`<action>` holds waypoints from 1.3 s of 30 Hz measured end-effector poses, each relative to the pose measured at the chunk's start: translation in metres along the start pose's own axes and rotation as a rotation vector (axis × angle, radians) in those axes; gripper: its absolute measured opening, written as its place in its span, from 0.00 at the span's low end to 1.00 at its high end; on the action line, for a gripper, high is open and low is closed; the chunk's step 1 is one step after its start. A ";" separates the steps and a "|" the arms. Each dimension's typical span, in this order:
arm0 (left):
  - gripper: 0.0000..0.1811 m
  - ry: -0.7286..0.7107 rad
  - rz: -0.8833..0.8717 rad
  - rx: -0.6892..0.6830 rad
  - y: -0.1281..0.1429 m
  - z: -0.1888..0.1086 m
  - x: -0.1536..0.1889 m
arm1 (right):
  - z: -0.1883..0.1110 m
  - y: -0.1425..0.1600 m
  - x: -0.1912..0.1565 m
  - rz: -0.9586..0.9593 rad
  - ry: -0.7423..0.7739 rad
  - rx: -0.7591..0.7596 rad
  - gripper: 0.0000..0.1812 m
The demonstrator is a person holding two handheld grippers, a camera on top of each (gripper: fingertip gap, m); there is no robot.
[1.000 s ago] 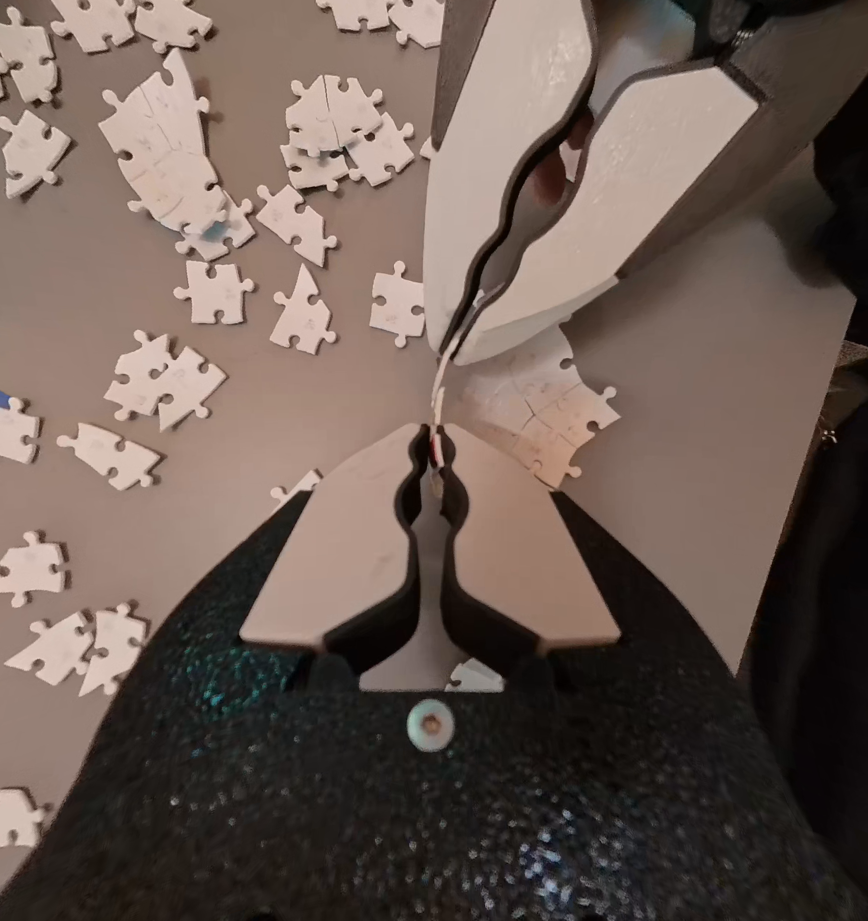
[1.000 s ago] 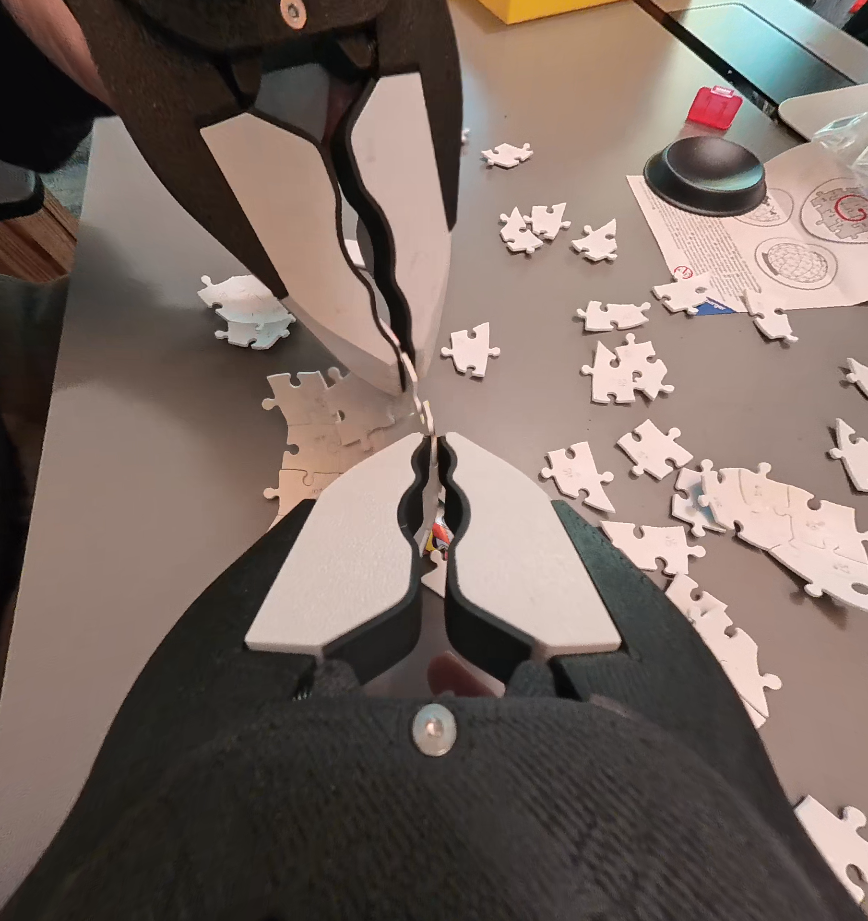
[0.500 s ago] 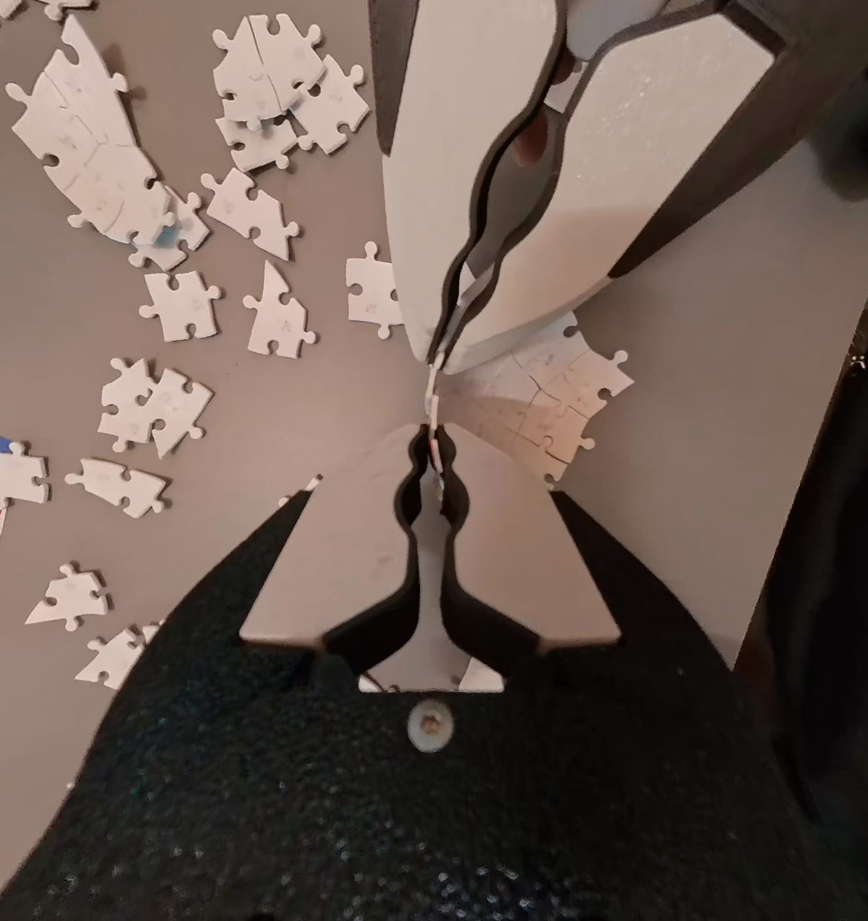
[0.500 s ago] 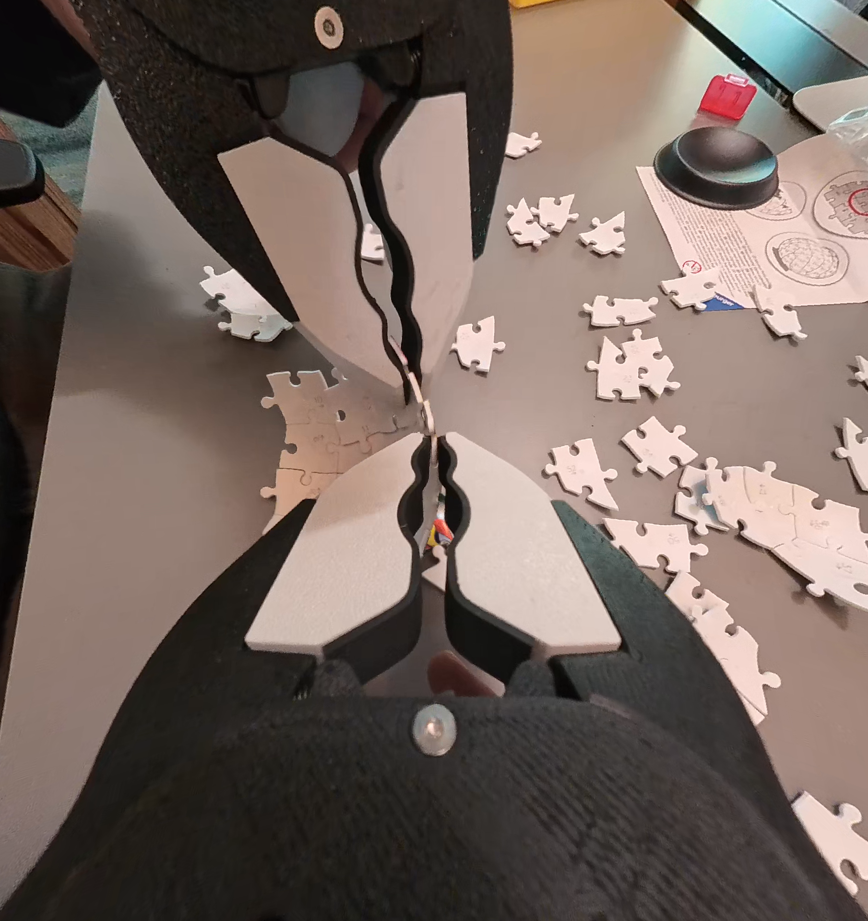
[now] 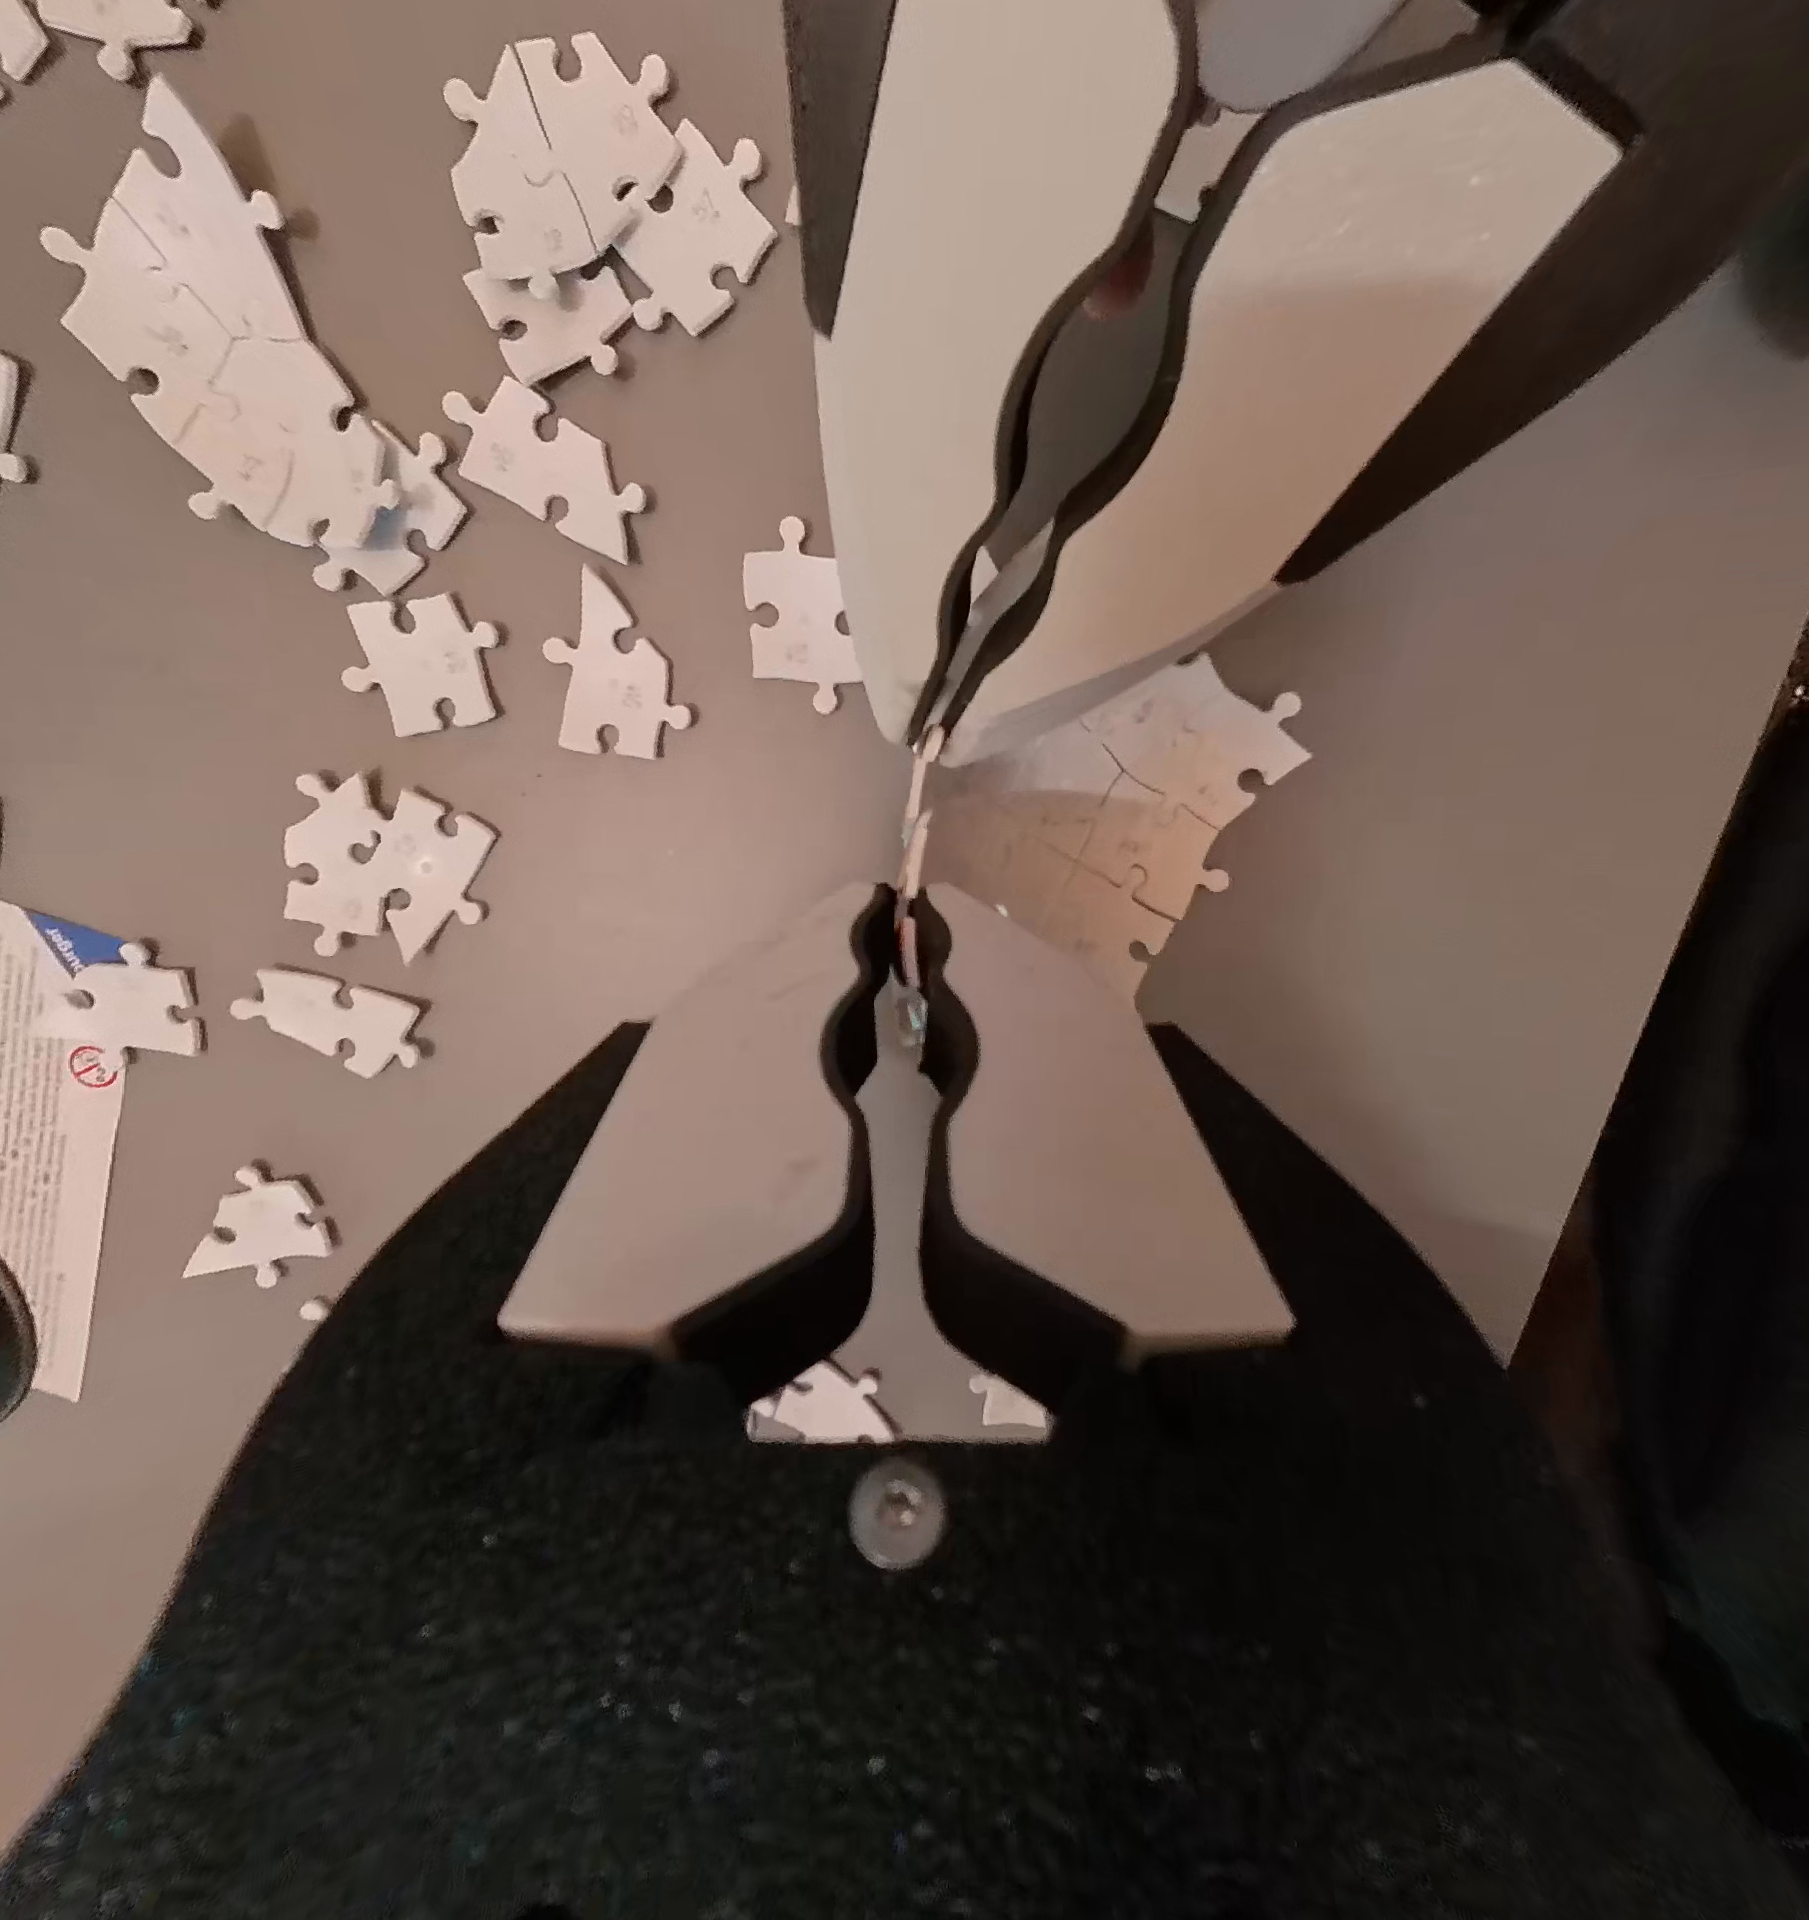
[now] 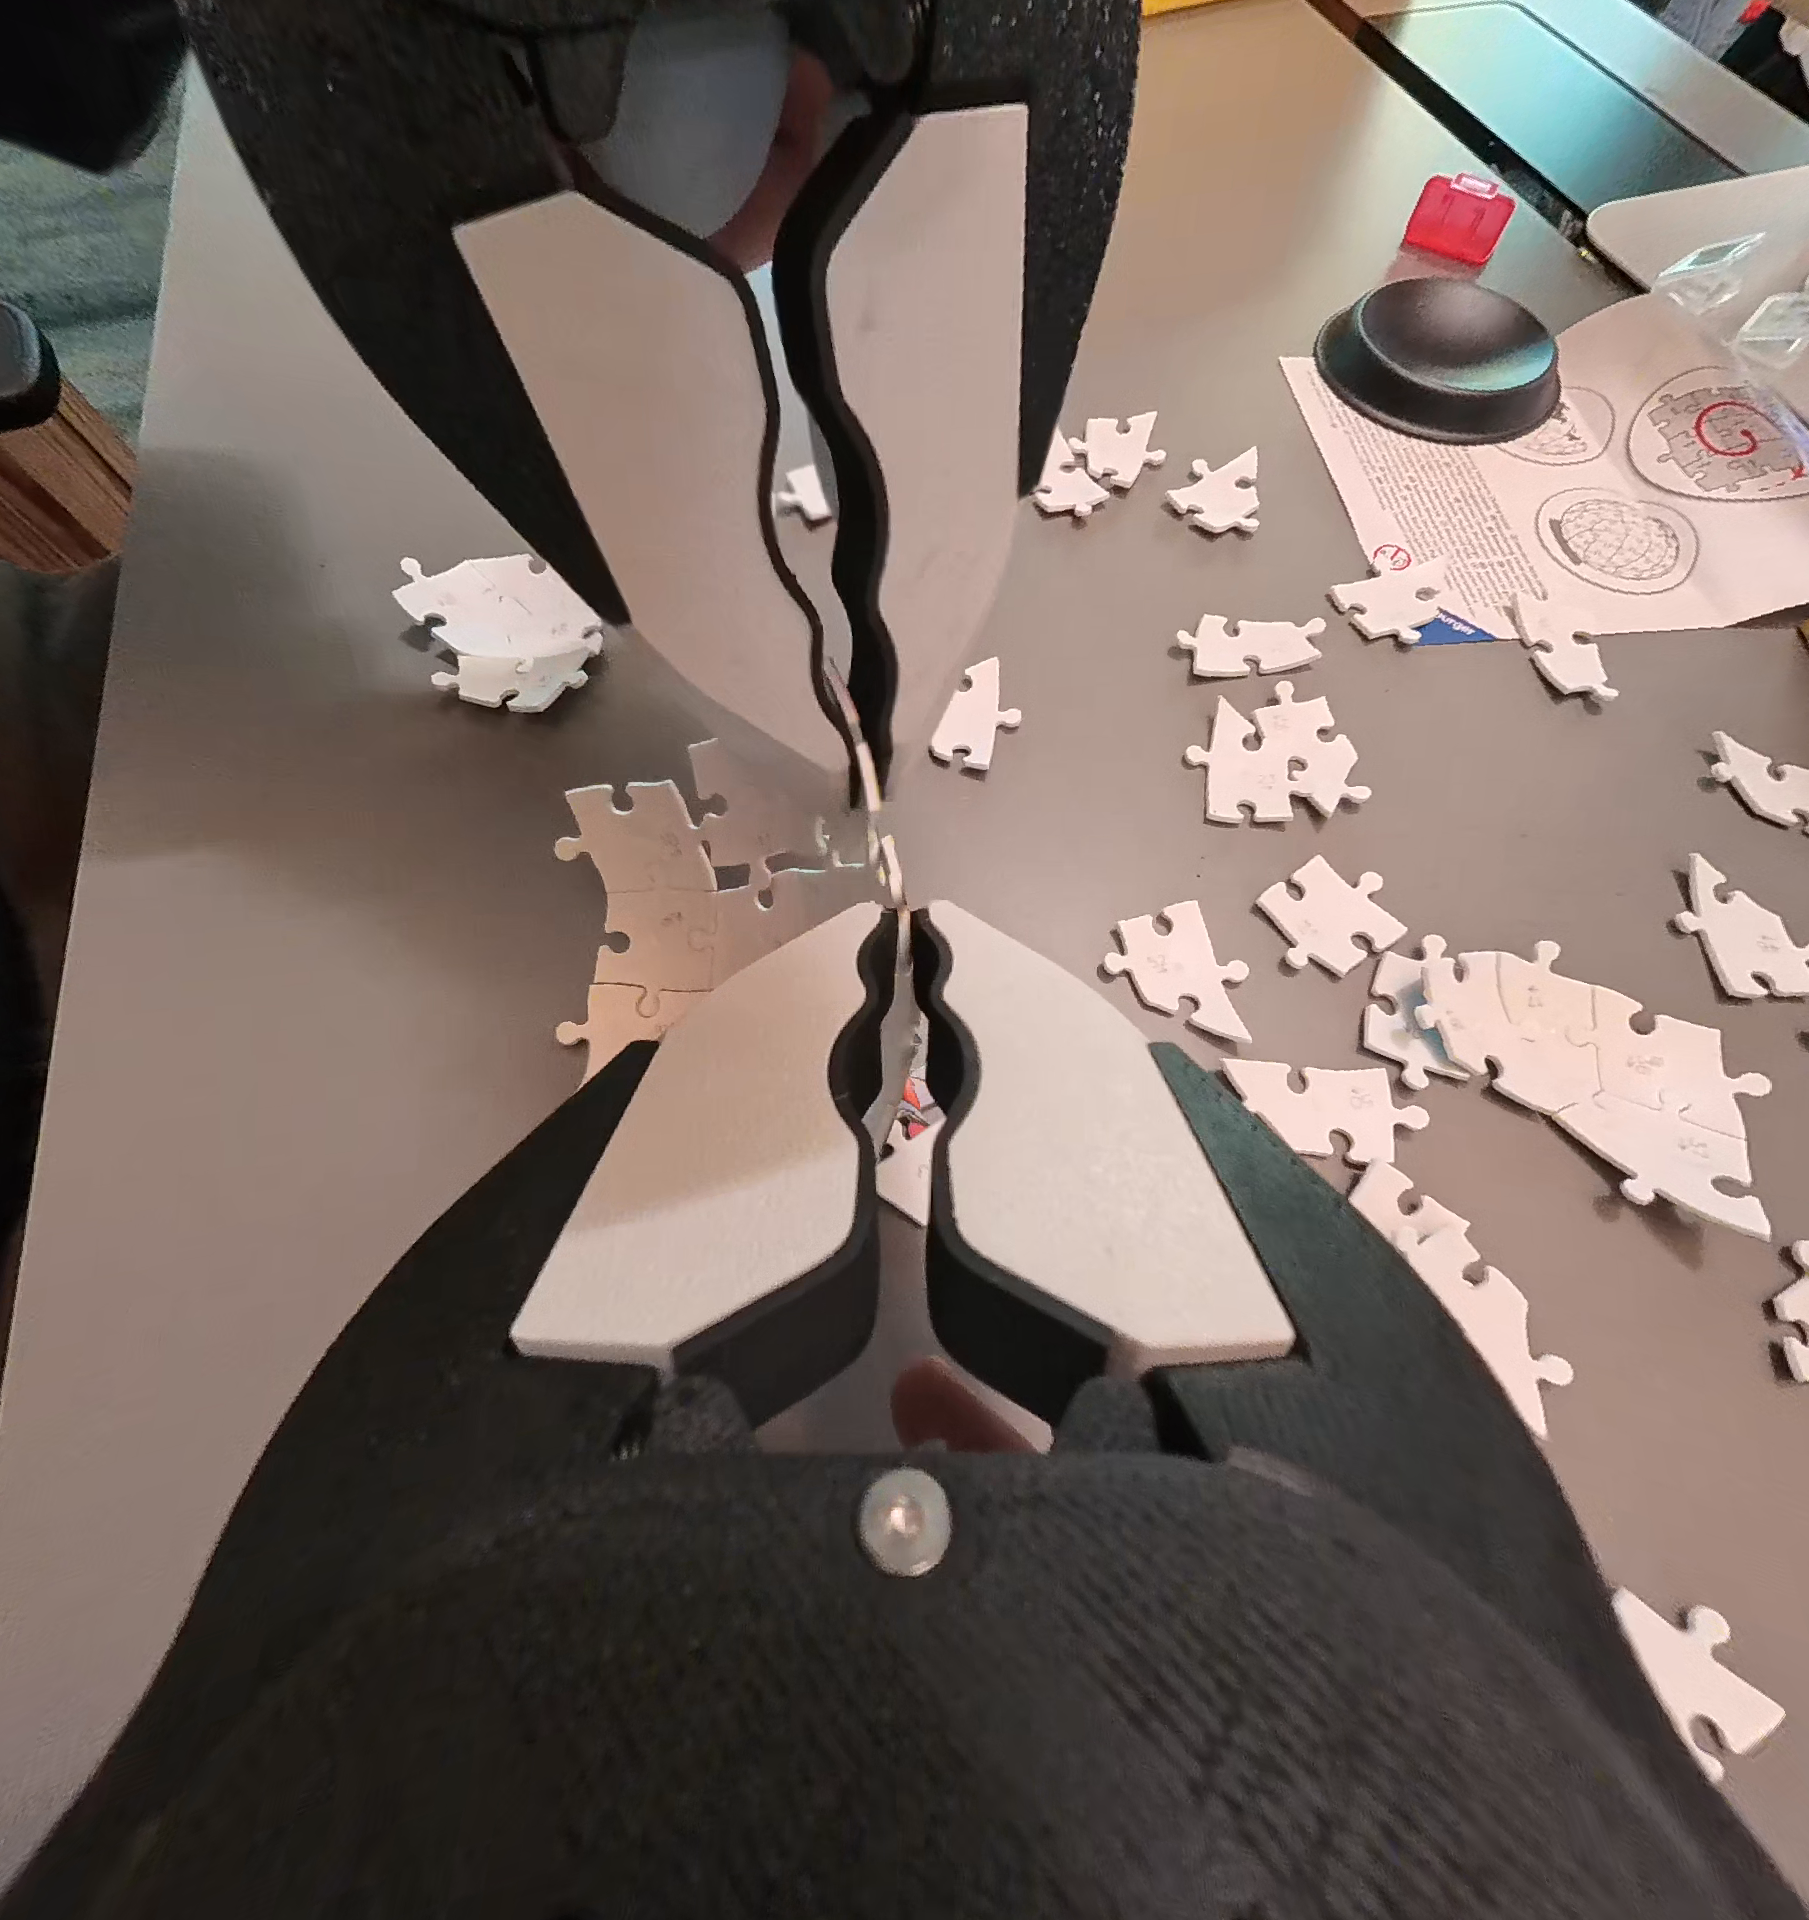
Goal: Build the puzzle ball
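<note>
Pieces (image 5: 912,831) pinched edge-on, touching, white, thin.

Grey table (image 6: 256,935) strewn with white puzzle pieces (image 6: 1274,769), instruction sheet (image 6: 1565,520), black dome (image 6: 1440,353)

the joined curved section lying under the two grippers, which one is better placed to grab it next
Neither is free: the left gripper and right gripper are each shut on a puzzle piece, tip to tip above the joined section. Probably the right, which it lies nearer in both views.

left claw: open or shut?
Shut. The left claw pinches a thin white puzzle piece edge-on at its fingertips; only that sliver separates the grey pads.
</note>
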State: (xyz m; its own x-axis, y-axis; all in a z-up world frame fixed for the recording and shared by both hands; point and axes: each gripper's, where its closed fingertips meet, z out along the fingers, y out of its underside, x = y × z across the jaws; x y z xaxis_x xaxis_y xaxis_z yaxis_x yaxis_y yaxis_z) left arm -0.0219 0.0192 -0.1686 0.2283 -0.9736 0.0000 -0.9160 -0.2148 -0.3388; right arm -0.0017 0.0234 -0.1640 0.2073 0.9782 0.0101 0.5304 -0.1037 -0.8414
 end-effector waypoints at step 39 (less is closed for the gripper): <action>0.02 -0.075 -0.010 0.044 0.001 0.007 -0.008 | 0.001 0.002 0.007 0.053 0.019 0.014 0.01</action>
State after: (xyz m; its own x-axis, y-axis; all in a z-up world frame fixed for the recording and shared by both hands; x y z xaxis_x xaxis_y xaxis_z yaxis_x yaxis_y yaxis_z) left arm -0.0220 0.0272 -0.1758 0.2629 -0.9625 -0.0665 -0.8987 -0.2192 -0.3798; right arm 0.0000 0.0300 -0.1661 0.2504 0.9678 -0.0241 0.5069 -0.1523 -0.8485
